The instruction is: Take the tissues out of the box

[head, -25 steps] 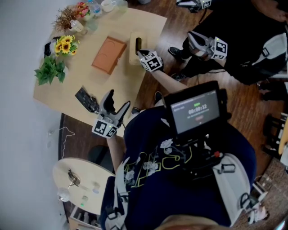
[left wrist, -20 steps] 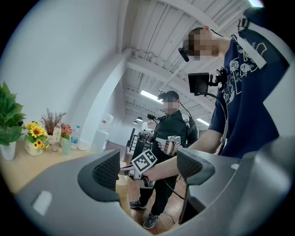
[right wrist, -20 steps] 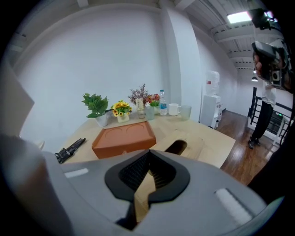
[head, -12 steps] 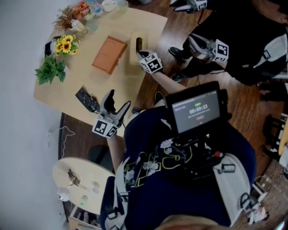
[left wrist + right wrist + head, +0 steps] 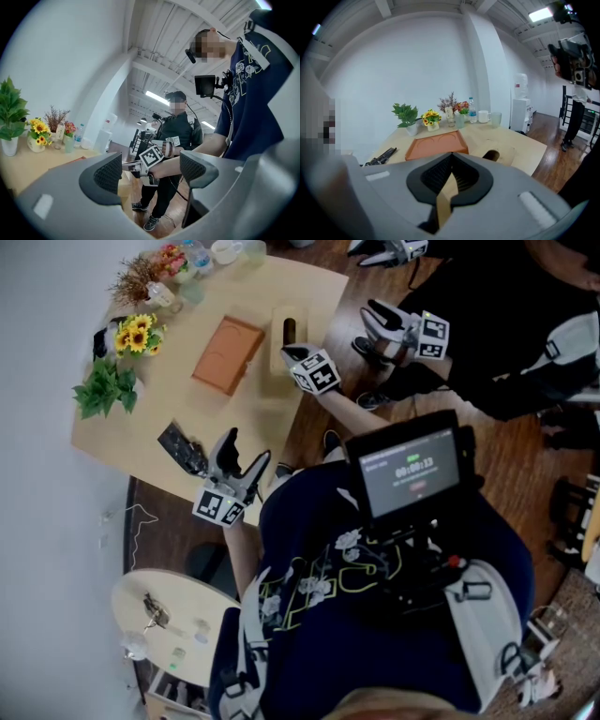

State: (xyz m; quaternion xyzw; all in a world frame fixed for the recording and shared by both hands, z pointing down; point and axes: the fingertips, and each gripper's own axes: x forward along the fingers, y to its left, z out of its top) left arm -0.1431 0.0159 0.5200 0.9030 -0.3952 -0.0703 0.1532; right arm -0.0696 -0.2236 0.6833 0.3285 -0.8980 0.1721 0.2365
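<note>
Bystander's gripper (image 5: 373, 326) shifted left; right gripper (image 5: 451, 161) fingers together, tissue box (image 5: 506, 151) just beyond.

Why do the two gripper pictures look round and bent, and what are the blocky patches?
Left gripper view: a wide-angle lens bows the ceiling beams and darkens the corners; mosaic patches were laid over faces. Right gripper view: same bowing, glare from a ceiling lamp, and the tan strip pinched in the right gripper looks soft. Head view: less bent, evenly lit.
</note>
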